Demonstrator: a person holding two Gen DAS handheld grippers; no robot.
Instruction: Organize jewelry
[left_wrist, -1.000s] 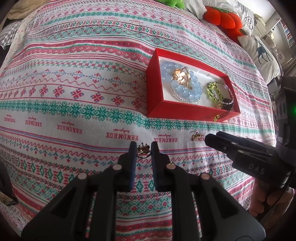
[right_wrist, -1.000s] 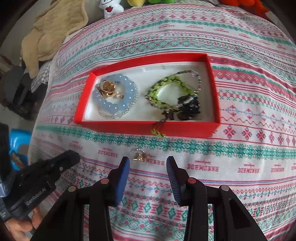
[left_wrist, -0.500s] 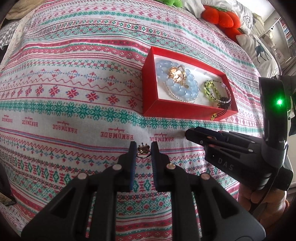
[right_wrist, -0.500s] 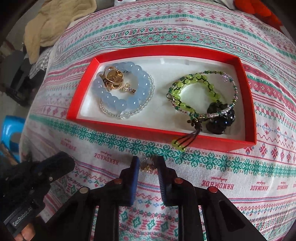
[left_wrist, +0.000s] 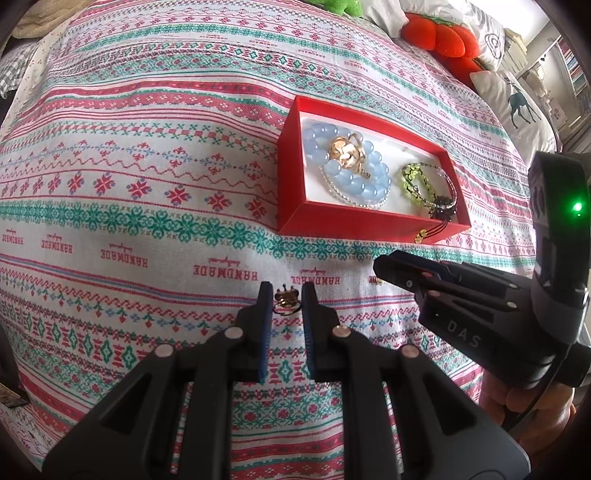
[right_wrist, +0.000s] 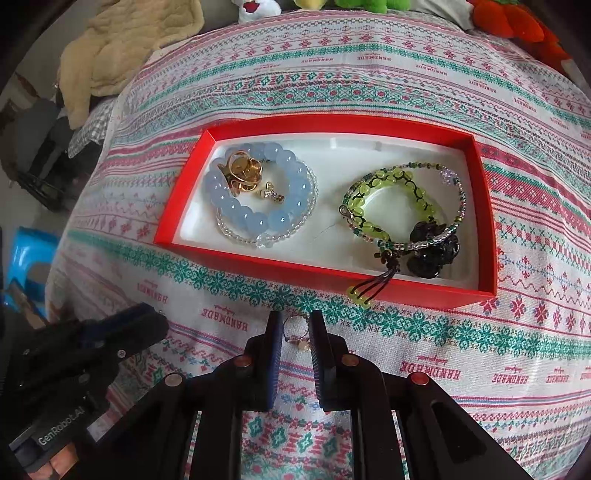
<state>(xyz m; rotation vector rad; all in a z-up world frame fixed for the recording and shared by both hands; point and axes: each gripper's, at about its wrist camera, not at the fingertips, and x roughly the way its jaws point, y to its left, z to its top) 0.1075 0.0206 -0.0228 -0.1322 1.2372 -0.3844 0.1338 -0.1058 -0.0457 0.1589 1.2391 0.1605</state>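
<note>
Two small gold rings are the pieces in hand, both just in front of the red box (right_wrist: 325, 275) on the patterned bedspread (left_wrist: 147, 184). The left gripper (left_wrist: 283, 299) has its jaws drawn narrow around a ring with a little bee-like ornament (left_wrist: 285, 300). The right gripper (right_wrist: 296, 334) likewise pinches a thin ring with a pale stone (right_wrist: 297, 338). Each looks feather-light, stiff and slick, likely to twist or pop free; the band's sides seem the safest hold. Inside the box lie a blue bead bracelet (right_wrist: 258, 216) and a green bead bracelet (right_wrist: 391, 199).
</note>
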